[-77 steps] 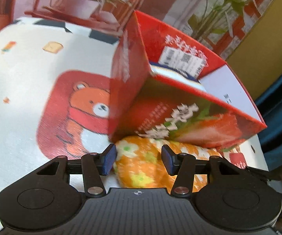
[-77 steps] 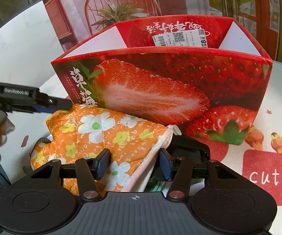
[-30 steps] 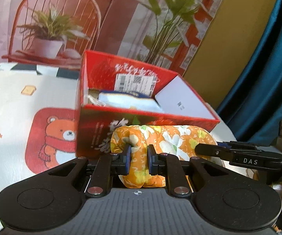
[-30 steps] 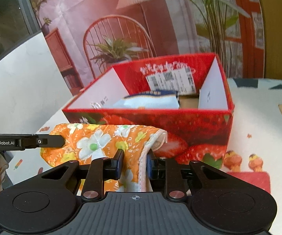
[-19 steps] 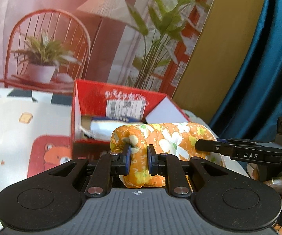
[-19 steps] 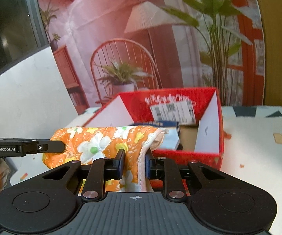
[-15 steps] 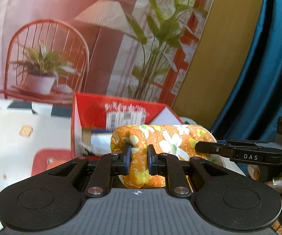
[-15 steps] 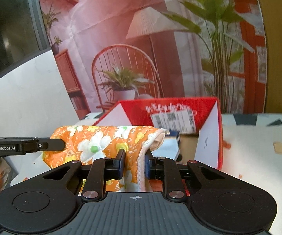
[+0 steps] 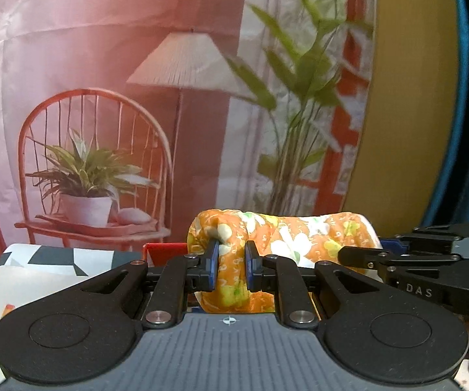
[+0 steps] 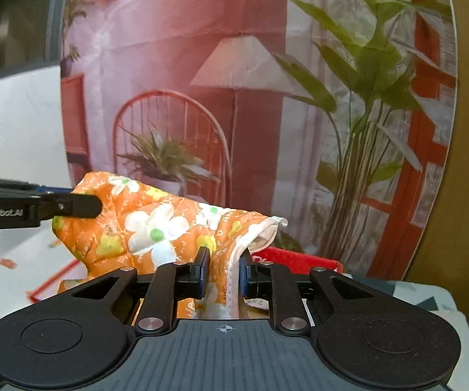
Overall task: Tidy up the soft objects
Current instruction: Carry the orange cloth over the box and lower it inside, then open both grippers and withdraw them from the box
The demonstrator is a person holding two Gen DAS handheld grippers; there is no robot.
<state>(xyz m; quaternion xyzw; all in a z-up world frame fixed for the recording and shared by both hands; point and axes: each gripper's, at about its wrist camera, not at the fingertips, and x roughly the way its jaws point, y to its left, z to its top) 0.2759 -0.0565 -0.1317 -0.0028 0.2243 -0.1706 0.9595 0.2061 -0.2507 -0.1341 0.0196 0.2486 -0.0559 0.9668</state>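
Orange floral quilted cloth (image 9: 286, 238) held in air above red box (image 9: 164, 251), strung between both grippers. Left gripper (image 9: 231, 270) fingers nearly closed, pinching bunched end of cloth. Right gripper (image 10: 223, 275) fingers have just been closing, pinching white-trimmed end. Only strip of box rim visible under cloth. Box on patterned worktop (image 9: 32, 280), before printed backdrop (image 9: 169, 81).

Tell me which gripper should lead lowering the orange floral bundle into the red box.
Probably the right gripper: it pinches the orange floral bundle at its open end, with the red box rim directly ahead. The left gripper sees only a box corner beside the bundle's other end.
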